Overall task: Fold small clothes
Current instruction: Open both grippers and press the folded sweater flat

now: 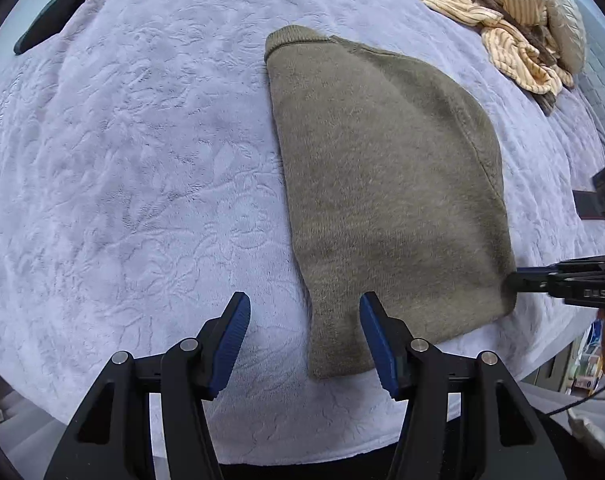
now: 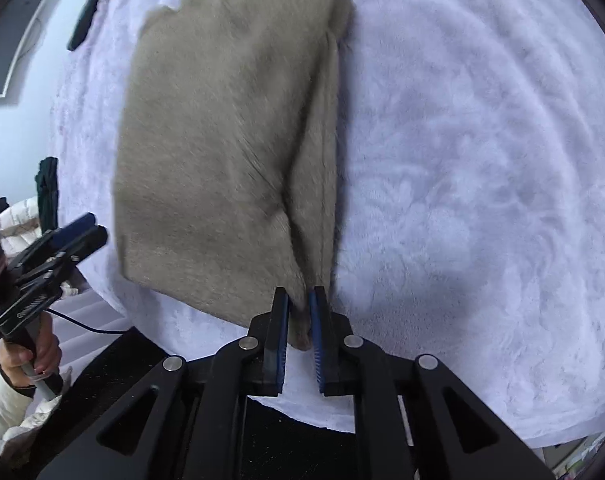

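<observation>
An olive-brown sweater (image 1: pixel 386 184) lies folded lengthwise on a lilac fleece blanket (image 1: pixel 142 160), collar at the far end. My left gripper (image 1: pixel 305 304) is open and empty, hovering over the sweater's near left corner. My right gripper (image 2: pixel 299 298) is shut on the sweater's near right corner (image 2: pixel 302 320); in the left wrist view it shows at the right edge (image 1: pixel 518 280), touching the hem. In the right wrist view the sweater (image 2: pixel 222 140) stretches away, with a fold along its right side, and the left gripper (image 2: pixel 78 232) shows at the left, held by a hand.
A crumpled cream striped garment (image 1: pixel 502 12) lies at the far right of the blanket. A dark flat object (image 1: pixel 54 20) lies at the far left. The blanket's front edge (image 1: pixel 302 452) runs just below the grippers. A monitor (image 2: pixel 14 44) stands off to the left.
</observation>
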Motion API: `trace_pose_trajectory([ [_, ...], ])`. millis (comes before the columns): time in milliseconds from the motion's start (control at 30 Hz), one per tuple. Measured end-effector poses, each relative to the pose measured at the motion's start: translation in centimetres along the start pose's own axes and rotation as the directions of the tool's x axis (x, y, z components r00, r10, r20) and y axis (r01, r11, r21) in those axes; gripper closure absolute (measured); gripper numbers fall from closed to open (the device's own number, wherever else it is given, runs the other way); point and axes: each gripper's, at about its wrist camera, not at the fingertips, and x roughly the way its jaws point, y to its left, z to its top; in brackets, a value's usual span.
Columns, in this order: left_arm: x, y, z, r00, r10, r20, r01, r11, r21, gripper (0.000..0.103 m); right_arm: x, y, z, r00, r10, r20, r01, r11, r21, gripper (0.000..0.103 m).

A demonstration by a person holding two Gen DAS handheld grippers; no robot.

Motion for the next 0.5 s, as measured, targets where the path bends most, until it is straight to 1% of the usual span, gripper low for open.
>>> trace_pose_trajectory([
  [67,-0.1,-0.4,0.6,1.0,0.018,0.012,-0.018,1.0,0.001,0.045,-2.0,1.1,0.7,0.998,0.004,0.062,-0.001,0.999,-0.042,0.081],
  [133,0.1,-1.0,1.4,1.0,0.019,0.015,-0.019,1.0,0.002,0.044,-3.4,2.2,1.5,0.993,-0.006,0.114,0.015,0.997,-0.073,0.067],
  [167,0.1,-1.3,1.5,1.0,0.023,0.014,-0.023,1.0,0.003,0.032,-3.7,2.6,1.9,0.991,-0.01,0.137,0.022,0.996,-0.086,0.066],
  [200,0.2,-1.6,1.7,0.999,0.032,0.016,-0.032,0.999,0.005,0.012,-3.8,3.2,2.5,0.988,-0.009,0.153,0.024,0.995,-0.098,0.066],
  [233,0.2,-2.0,1.7,0.999,0.045,0.023,-0.045,0.999,0.008,0.007,-3.3,3.8,2.9,0.987,-0.009,0.158,0.026,0.994,-0.106,0.066],
  [300,0.2,-2.7,1.8,0.997,0.063,0.032,-0.064,0.998,0.016,0.007,-2.4,4.1,4.1,0.987,-0.012,0.159,0.029,0.994,-0.109,0.066],
  [367,0.5,-3.0,2.0,0.998,0.064,0.023,-0.064,0.998,0.008,0.007,-0.9,4.0,5.1,0.99,-0.023,0.139,0.036,0.995,-0.093,0.066],
  [433,0.7,-3.2,1.9,0.997,0.075,0.013,-0.075,0.997,0.001,0.007,0.5,3.2,6.1,0.992,-0.044,0.118,0.052,0.997,-0.061,0.066],
  [500,0.7,-3.3,1.8,0.996,0.093,0.014,-0.093,0.996,-0.003,0.007,1.3,2.1,6.4,0.992,-0.063,0.106,0.068,0.997,-0.043,0.067],
])
